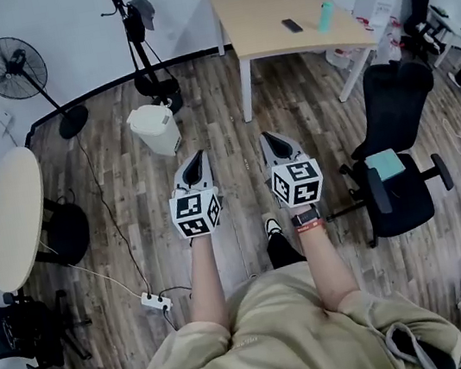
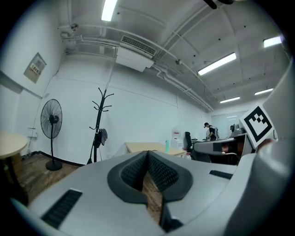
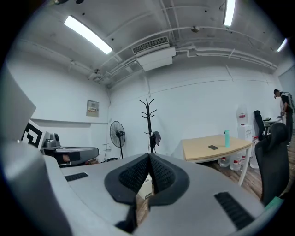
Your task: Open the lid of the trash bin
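Note:
The white trash bin (image 1: 154,129) stands on the wooden floor with its lid down, ahead and to the left of both grippers. My left gripper (image 1: 199,153) is shut and empty, held in the air a short way right of and nearer than the bin. Beside it my right gripper (image 1: 265,136) is also shut and empty. In the left gripper view the jaws (image 2: 147,152) meet at the tips, and only floor shows below. In the right gripper view a sliver of the bin (image 3: 146,186) shows between the closed jaws (image 3: 150,156).
A light wooden table (image 1: 286,17) stands ahead on the right, a black office chair (image 1: 391,152) to the right. A coat stand (image 1: 134,29) and a floor fan (image 1: 19,70) are behind the bin. A round table (image 1: 8,216) and a power strip (image 1: 156,302) lie to the left.

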